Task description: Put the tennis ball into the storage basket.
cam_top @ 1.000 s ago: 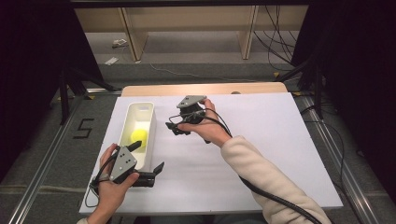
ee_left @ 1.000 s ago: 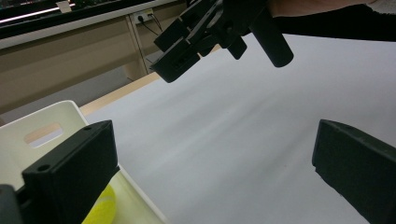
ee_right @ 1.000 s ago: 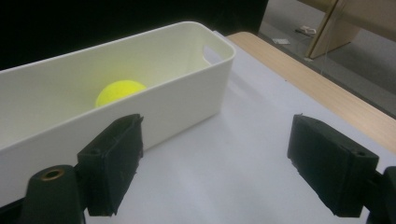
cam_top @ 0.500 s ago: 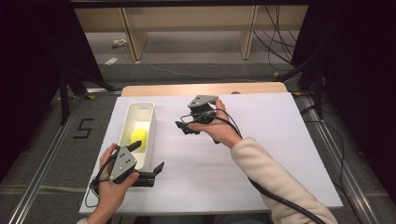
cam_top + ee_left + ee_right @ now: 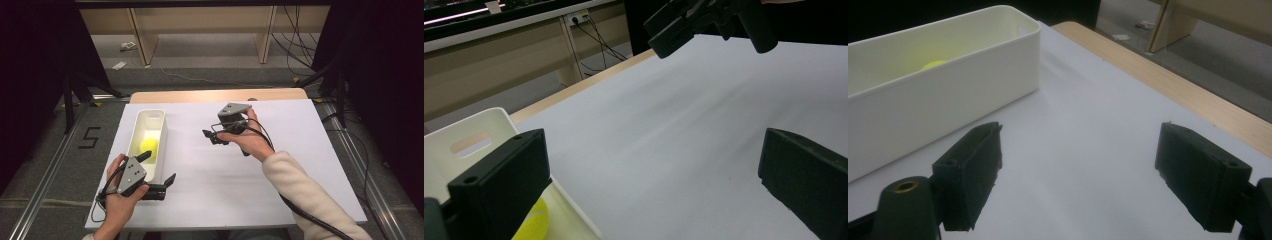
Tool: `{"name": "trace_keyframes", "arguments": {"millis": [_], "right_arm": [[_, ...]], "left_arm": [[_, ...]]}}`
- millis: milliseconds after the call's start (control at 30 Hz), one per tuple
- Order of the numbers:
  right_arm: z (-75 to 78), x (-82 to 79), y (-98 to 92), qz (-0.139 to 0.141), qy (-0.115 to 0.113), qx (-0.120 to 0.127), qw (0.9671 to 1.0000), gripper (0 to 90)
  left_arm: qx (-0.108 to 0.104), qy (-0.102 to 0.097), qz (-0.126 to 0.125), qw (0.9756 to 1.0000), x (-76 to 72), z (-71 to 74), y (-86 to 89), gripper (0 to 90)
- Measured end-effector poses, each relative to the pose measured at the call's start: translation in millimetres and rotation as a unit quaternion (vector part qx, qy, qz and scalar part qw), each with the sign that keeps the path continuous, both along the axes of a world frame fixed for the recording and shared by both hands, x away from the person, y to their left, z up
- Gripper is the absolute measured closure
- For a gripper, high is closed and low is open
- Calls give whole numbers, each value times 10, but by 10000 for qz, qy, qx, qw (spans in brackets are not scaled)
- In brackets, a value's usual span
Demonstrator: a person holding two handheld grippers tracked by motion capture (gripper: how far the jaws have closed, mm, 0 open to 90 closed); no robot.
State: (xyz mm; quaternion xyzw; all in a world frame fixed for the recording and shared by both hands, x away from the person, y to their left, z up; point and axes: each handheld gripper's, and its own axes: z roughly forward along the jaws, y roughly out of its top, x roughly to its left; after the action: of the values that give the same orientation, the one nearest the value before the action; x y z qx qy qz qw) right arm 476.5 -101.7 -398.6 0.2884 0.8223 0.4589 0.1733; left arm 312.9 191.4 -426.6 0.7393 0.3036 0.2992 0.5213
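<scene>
A long white plastic bin (image 5: 148, 140) sits at the left of the white-covered table (image 5: 280, 190), with a yellow-green tennis ball (image 5: 148, 146) resting inside it, apparently its sole content, though the near end is hidden. The left gripper (image 5: 159, 172), jaws wide and empty, straddles the bin's near right wall, so a careless sweep could shove or tip it. The right gripper (image 5: 212, 138), also wide and empty, hovers well right of the bin.
</scene>
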Motion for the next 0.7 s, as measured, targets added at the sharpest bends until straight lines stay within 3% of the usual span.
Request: {"name": "trace_keyframes", "arguments": {"millis": [700], "right_arm": [[-56, -153, -672, -462, 45, 97, 9989, 197]], "left_arm": [[15, -7, 14, 10000, 0, -1, -1, 0]]}}
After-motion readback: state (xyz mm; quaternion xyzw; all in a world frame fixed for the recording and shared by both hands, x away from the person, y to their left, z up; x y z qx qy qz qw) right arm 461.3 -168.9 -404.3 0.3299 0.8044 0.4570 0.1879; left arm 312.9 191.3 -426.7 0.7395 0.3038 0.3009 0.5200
